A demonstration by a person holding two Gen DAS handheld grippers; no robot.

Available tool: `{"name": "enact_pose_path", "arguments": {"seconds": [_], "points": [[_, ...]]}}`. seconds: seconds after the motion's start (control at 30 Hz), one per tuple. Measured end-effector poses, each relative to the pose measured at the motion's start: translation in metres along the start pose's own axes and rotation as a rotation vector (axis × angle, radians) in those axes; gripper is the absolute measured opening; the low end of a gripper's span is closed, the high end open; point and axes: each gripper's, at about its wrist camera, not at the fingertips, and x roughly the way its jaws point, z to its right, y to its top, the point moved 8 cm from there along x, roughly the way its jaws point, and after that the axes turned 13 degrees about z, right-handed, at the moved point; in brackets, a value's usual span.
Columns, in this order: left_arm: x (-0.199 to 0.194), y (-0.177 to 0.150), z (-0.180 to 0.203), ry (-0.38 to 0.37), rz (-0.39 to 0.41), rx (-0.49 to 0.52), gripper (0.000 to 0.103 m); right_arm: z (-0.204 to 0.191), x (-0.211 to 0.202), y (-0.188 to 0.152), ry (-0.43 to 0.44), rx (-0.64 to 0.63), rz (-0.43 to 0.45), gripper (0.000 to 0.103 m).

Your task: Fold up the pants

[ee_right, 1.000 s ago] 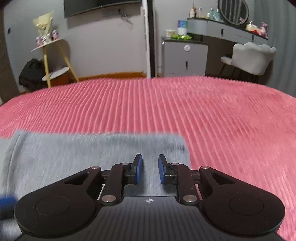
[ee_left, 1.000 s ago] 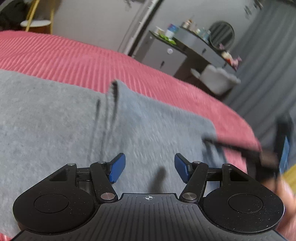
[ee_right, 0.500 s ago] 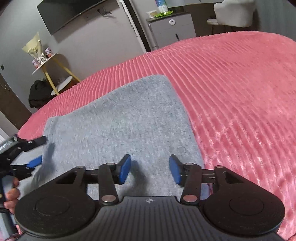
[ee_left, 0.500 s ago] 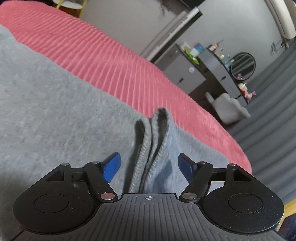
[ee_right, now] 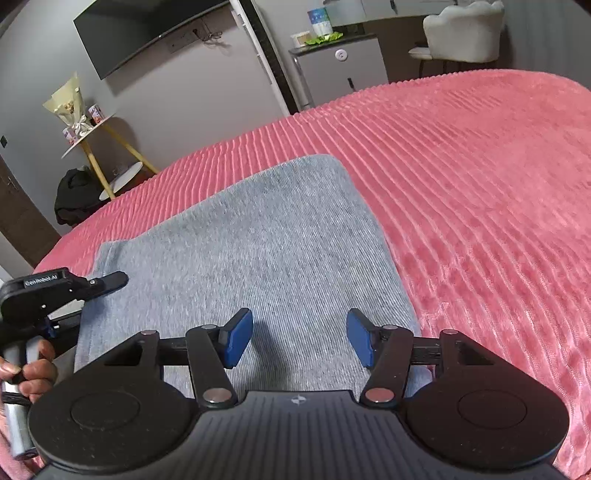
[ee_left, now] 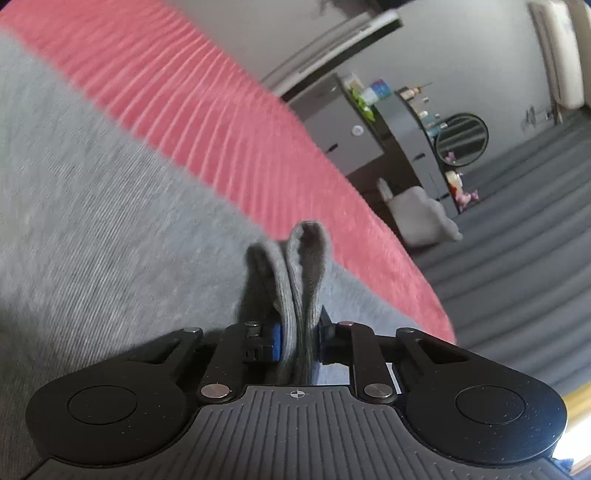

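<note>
Grey pants lie folded flat on the pink ribbed bedspread. My left gripper is closing, and its blue pads press on a raised fold of the pants that stands up between them. It also shows at the left edge of the right wrist view as the left gripper, held by a hand at the pants' left edge. My right gripper hovers over the near right part of the pants. Its jaws are opening and nothing is pinched between the pads.
Beyond the bed stand a grey cabinet, a white chair, a round mirror and a yellow-legged side table. A TV hangs on the wall. Bare bedspread spreads to the right of the pants.
The left jaws went from wide open to closed on a pinched-up fold of the pants. The right jaws opened wider, and the right view tilted down over the pants.
</note>
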Motion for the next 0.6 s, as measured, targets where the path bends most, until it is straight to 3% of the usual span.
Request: {"name": "enact_pose_path", "arguments": {"seconds": [0.13, 0.23, 0.6], "points": [[-0.013, 0.009, 0.033, 0.003, 0.040, 0.167, 0.019, -0.007, -0.004, 0.002, 0.015, -0.007, 0.043, 0.057], [-0.014, 0.007, 0.040, 0.053, 0.060, 0.260, 0.018, -0.011, -0.005, 0.002, 0.025, -0.026, 0.059, 0.057], [-0.024, 0.011, 0.045, 0.079, 0.050, 0.282, 0.018, -0.011, -0.010, 0.006, 0.053, -0.034, 0.092, 0.057]]}}
